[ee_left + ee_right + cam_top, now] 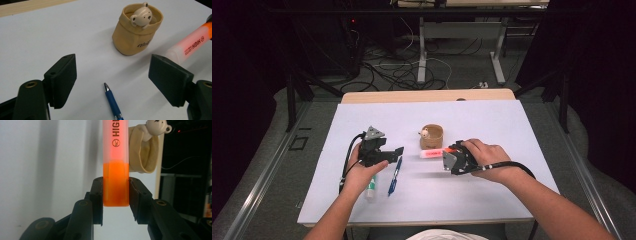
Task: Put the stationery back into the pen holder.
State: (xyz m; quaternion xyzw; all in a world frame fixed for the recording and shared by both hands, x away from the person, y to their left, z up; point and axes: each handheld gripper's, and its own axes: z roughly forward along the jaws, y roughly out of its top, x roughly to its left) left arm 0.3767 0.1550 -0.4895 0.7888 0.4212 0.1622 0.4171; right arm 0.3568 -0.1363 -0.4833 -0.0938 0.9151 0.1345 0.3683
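An orange highlighter (115, 157) with a clear cap is clamped at its orange end between the pads of my right gripper (116, 192). In the high view that right gripper (446, 154) holds the highlighter (430, 153) lying level, with its cap just in front of a tan fabric pen pouch (432, 136) that has a small bear figure on its rim. My left gripper (117, 80) stands open with nothing between its jaws, above the tip of a blue pen (112, 101) lying on the table. The pouch (135, 35) stands beyond it.
A white and green tube (372, 187) lies by the left hand, beside the blue pen (394, 177). The white table surface (492, 120) ends at a wooden strip at the far edge. Cables and desk legs lie on the floor beyond.
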